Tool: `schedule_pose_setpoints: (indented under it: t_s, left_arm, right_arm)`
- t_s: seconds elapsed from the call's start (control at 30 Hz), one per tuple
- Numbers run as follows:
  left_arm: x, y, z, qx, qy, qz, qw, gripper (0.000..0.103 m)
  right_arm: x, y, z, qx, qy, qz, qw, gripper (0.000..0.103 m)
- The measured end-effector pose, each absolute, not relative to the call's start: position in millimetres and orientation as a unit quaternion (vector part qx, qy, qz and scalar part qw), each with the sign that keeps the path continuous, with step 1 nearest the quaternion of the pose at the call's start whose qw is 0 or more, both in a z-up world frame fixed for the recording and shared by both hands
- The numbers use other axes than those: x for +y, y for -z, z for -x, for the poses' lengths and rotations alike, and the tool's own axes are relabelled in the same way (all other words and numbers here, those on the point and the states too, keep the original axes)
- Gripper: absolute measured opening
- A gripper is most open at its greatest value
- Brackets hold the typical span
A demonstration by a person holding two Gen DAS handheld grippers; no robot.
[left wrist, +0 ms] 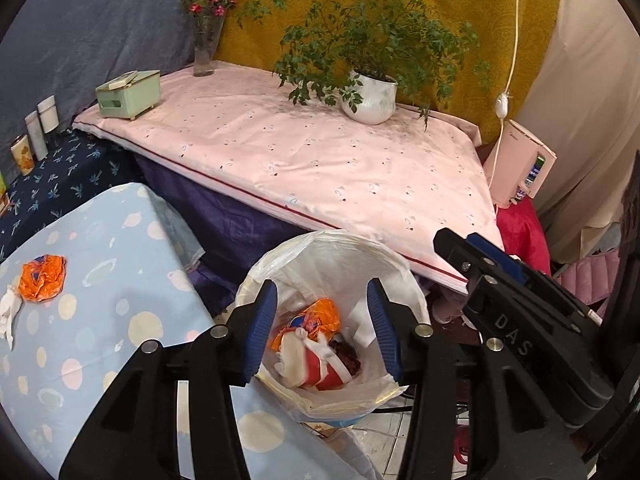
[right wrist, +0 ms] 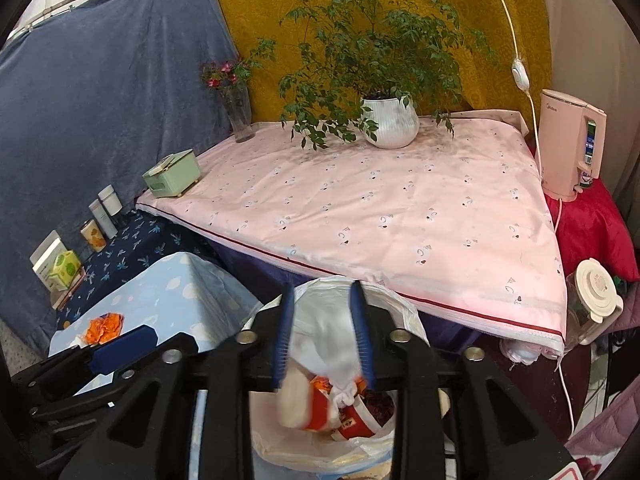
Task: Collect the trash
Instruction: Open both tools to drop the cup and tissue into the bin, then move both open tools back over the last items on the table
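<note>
A bin lined with a white bag (left wrist: 280, 264) stands below both grippers. Inside it lie an orange wrapper (left wrist: 320, 314), a red paper cup (left wrist: 328, 372) and white tissue. My left gripper (left wrist: 322, 328) hangs open over the bin with nothing between its fingers. My right gripper (right wrist: 323, 334) is open too, with a blurred white tissue (right wrist: 326, 344) loose between its fingers above the bin (right wrist: 404, 314). It shows at the right of the left wrist view as the right gripper (left wrist: 480, 256). Another orange wrapper (left wrist: 42, 278) and a white tissue (left wrist: 10, 312) lie on the blue dotted table (left wrist: 100, 340).
Behind the bin is a pink-covered table (left wrist: 320, 160) with a potted plant (left wrist: 372, 96), a flower vase (left wrist: 204, 48) and a green box (left wrist: 128, 94). A pink water dispenser (right wrist: 568, 148) and a clear jug (right wrist: 592, 304) stand right. Bottles (left wrist: 40, 128) line the dark-blue shelf left.
</note>
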State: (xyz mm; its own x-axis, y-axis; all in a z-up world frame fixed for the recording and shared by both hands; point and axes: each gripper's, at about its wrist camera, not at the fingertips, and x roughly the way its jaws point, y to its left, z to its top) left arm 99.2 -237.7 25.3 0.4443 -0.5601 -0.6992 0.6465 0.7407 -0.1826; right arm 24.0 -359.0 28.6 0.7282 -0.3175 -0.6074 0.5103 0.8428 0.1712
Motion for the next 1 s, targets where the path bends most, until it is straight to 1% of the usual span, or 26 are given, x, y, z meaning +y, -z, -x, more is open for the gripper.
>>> schedule_pose_setpoints:
  t_s: [0.2,0.5,0.83,1.0]
  left_arm:
    - [-223,-25,-107,0.390,0.341,-0.049,0.854,0.044]
    - [-193,-28,-115,0.387,0.319,-0.032,0.865,0.045]
    - [-140,-27,-132,0.391,0.277,-0.002,0.878,0.045]
    - [-103,-22,-145,0.397,0.247,0.016,0.884,0.047]
  right_arm:
    - [-351,-28,-31,0.295,0.218,-0.160,0.917,0.035]
    - [-325,-34,-46,0.299,0.202,-0.141,0.922,0.039]
    - [-280,-39,-68,0.308,0.167,-0.117,0.929,0.040]
    - [-252,-37,-81,0.316,0.145,-0.104,0.932,0.040]
